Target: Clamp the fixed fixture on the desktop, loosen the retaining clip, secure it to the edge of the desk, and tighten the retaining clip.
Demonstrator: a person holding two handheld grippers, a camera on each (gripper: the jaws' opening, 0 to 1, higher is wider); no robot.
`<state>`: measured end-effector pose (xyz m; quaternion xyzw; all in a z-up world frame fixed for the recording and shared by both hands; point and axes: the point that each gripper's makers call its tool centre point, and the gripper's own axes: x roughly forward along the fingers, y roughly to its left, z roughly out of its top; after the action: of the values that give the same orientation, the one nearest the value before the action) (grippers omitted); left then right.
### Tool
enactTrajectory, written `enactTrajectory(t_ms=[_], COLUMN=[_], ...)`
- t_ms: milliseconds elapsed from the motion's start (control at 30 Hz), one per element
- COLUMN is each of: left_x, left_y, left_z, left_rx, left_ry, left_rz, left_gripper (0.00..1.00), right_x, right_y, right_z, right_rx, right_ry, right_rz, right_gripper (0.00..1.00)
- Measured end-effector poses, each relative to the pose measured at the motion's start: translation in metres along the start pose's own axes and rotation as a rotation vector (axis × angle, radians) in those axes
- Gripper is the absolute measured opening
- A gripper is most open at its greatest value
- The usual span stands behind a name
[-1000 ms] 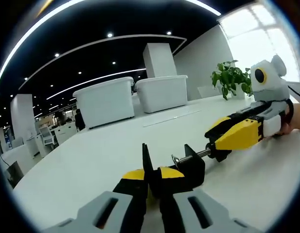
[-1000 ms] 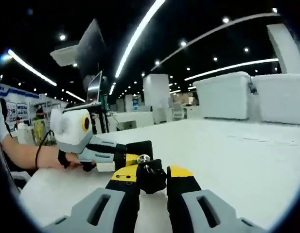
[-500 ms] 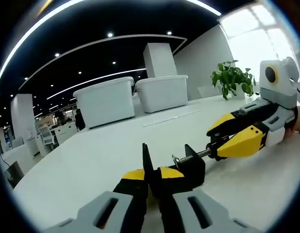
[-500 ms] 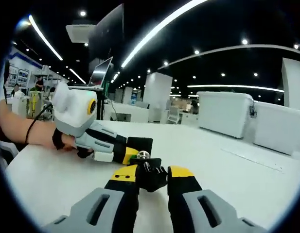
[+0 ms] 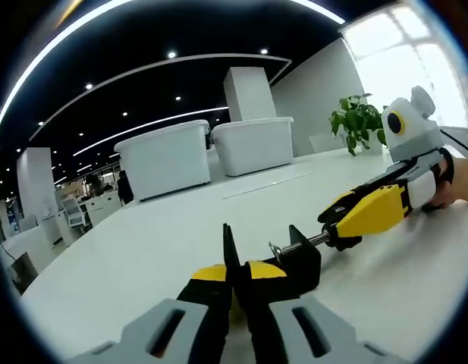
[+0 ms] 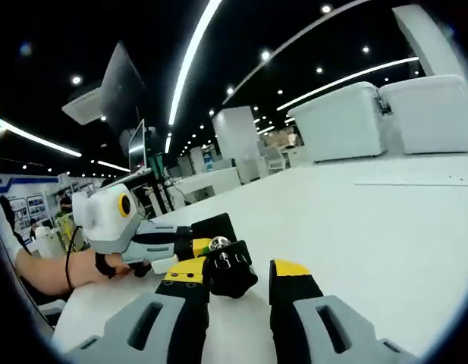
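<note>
Left gripper (image 5: 235, 279) closed on black clamp (image 5: 294, 262), right gripper (image 6: 232, 282) gripping its screw knob (image 6: 230, 274), no legible writing.

Our left gripper view sits low on the white desk (image 5: 142, 258), close behind the black clamp (image 5: 290, 262), the right gripper (image 5: 341, 227) at two o'clock. Our right gripper view faces that clamp (image 6: 230, 273) from the opposite end, the left gripper (image 6: 199, 246) at ten o'clock; we share clamp and desk.

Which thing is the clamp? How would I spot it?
Find the big white desk. Low in the left gripper view, the left claw pinches a small black clamp. Unlike the white bins and green plant behind, it has a shiny metal screw sticking out toward the right claw.
</note>
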<state>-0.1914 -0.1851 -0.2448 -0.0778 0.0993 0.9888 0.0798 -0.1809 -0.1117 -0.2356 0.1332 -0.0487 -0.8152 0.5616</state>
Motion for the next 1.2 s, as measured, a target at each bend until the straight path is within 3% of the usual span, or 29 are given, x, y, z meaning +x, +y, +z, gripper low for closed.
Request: enactTrajectory(t_ms=[167, 267, 467, 567, 600, 733, 900, 1067, 1200], left_x=[0.0, 0.0, 0.0, -0.001, -0.001, -0.001, -0.001, 0.0, 0.0], left_y=[0.0, 0.0, 0.0, 0.001, 0.001, 0.002, 0.002, 0.002, 0.002], left_z=[0.0, 0.0, 0.001, 0.001, 0.0, 0.0, 0.001, 0.001, 0.001], left_rx=[0.003, 0.004, 0.017, 0.028, 0.026, 0.028, 0.029, 0.029, 0.029], left_ry=[-0.002, -0.002, -0.006, -0.007, -0.005, -0.006, -0.007, -0.007, -0.007], left_rz=[-0.001, -0.001, 0.002, 0.008, 0.011, 0.013, 0.014, 0.015, 0.015], left_gripper=[0.08, 0.08, 0.08, 0.08, 0.08, 0.08, 0.08, 0.08, 0.08], right_x=[-0.003, -0.002, -0.002, 0.003, 0.004, 0.004, 0.005, 0.002, -0.002], right_y=[0.006, 0.004, 0.01, 0.009, 0.011, 0.012, 0.007, 0.01, 0.003], right_z=[0.0, 0.003, 0.005, 0.008, 0.007, 0.006, 0.008, 0.008, 0.01], right_rx=[-0.035, -0.1, -0.368, -0.62, -0.653, -0.543, -0.519, -0.424, -0.226], right_ry=[-0.015, -0.023, -0.04, -0.031, -0.032, -0.035, -0.036, -0.035, -0.047], right_rz=[0.012, 0.003, -0.056, -0.107, -0.112, -0.104, -0.102, -0.102, -0.09], right_gripper=[0.22, 0.22, 0.22, 0.22, 0.22, 0.22, 0.22, 0.24, 0.32])
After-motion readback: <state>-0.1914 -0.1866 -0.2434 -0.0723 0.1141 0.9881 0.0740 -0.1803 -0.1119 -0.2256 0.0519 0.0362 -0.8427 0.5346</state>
